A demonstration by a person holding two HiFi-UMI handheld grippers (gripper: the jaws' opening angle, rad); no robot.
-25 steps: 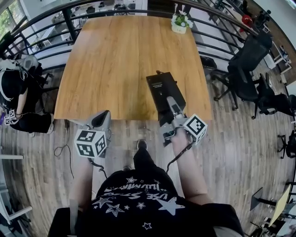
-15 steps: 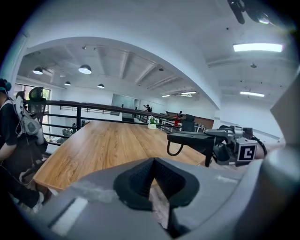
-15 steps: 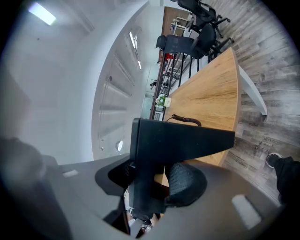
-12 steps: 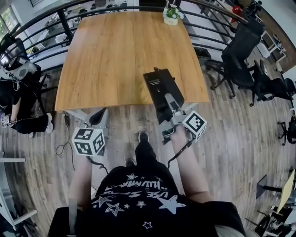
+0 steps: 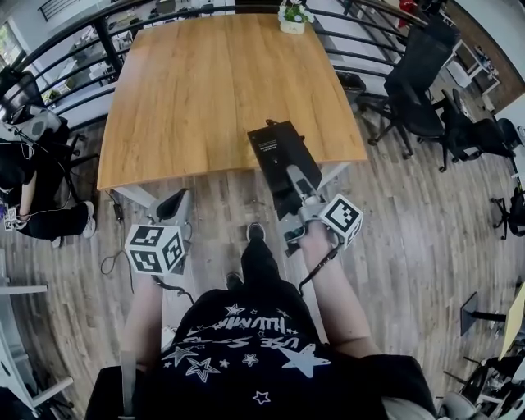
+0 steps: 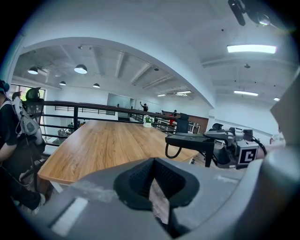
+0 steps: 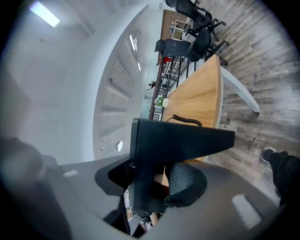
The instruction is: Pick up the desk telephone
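Observation:
The black desk telephone (image 5: 280, 159) is off the wooden table (image 5: 189, 90), held out over the table's near edge. My right gripper (image 5: 295, 187) is shut on the phone's near end. In the right gripper view the phone's body (image 7: 180, 140) stands clamped between the two pads, its coiled cord (image 7: 187, 120) trailing behind. My left gripper (image 5: 173, 208) hangs over the floor in front of the table, shut and empty. The left gripper view shows the phone (image 6: 190, 140) at the right, level and in the air, with the right gripper (image 6: 213, 149) behind it.
A small potted plant (image 5: 293, 16) stands at the table's far edge. A black railing (image 5: 107, 41) runs round the table. Office chairs (image 5: 418, 82) stand at the right. A seated person (image 5: 25, 189) is at the left. Wooden floor lies under both grippers.
Both grippers have drawn back from the table. The phone, still in the right gripper, has come from over the tabletop to its near edge, partly over the floor.

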